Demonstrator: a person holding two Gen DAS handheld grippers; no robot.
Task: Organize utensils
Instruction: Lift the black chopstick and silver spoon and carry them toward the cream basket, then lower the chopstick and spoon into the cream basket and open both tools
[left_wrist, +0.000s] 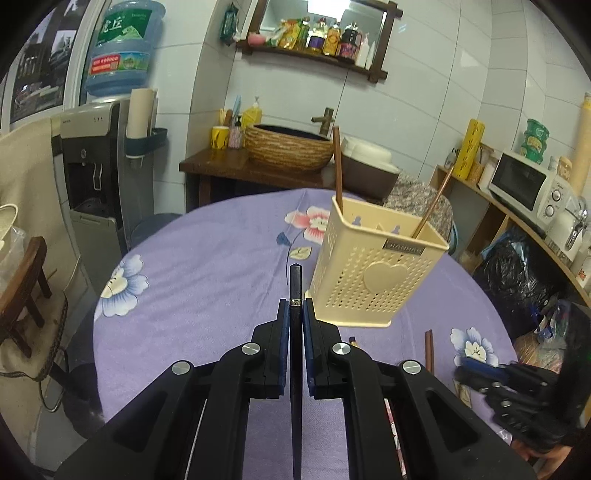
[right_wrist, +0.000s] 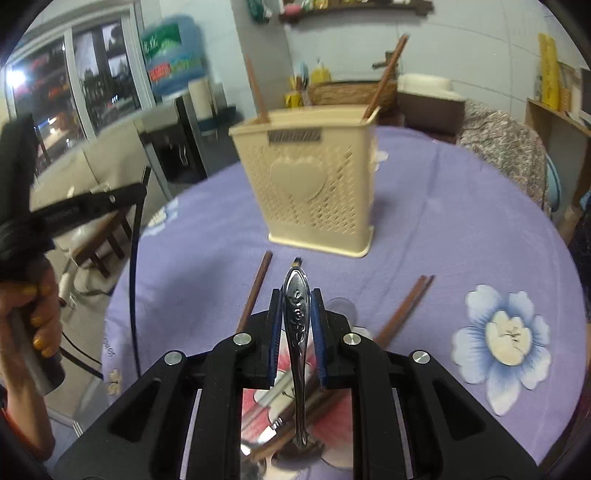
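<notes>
Jaws of left gripper (left_wrist: 294, 308) clamped on a dark chopstick (left_wrist: 295, 284), tip forward, just beside the caddy (left_wrist: 373, 273); jaws of right gripper (right_wrist: 296, 299) pinched on a steel spoon (right_wrist: 296, 317) by its handle, above loose chopsticks (right_wrist: 255, 291) on the worktop (right_wrist: 443, 221). Caddy upright mid-worktop, two brown chopsticks (left_wrist: 337, 170) already standing in its back compartments. Best, probably, to lift each piece clear of the rim, tip it vertical over a free compartment, lower until it bottoms out, then let go, one hand at a time to avoid knocking the caddy.
</notes>
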